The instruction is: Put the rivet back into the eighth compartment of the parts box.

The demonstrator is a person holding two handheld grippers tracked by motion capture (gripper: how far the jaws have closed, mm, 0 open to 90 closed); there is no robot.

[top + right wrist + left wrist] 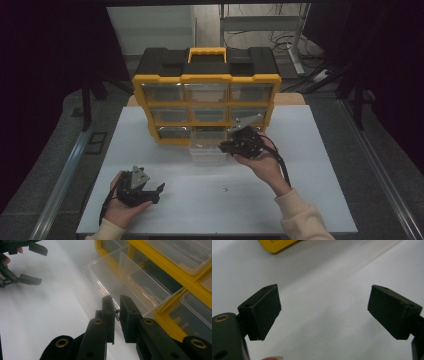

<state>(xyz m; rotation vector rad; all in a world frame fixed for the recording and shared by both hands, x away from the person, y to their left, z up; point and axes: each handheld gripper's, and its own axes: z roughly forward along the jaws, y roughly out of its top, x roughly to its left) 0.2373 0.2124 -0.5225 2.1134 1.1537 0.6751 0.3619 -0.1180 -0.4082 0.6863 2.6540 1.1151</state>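
A yellow and black organizer (206, 78) with clear drawers stands at the back of the white table (190, 205). Its bottom middle clear drawer (207, 155) is pulled out onto the table. My right gripper (226, 146) hovers at the drawer's right front corner. In the right gripper view my right gripper (115, 300) is shut on a small dark screw (116, 312), just beside the drawer's wall (125, 272). My left gripper (158, 194) rests low near the table's front left, open and holding nothing. The left gripper view shows my left gripper (324, 307) spread wide over bare table.
A tiny screw-like piece (224, 189) lies loose on the table between the two hands. The organizer's yellow frame (162, 265) and other shut drawers stand close to the right jaw. A metal rack and cables (280, 35) sit behind the table.
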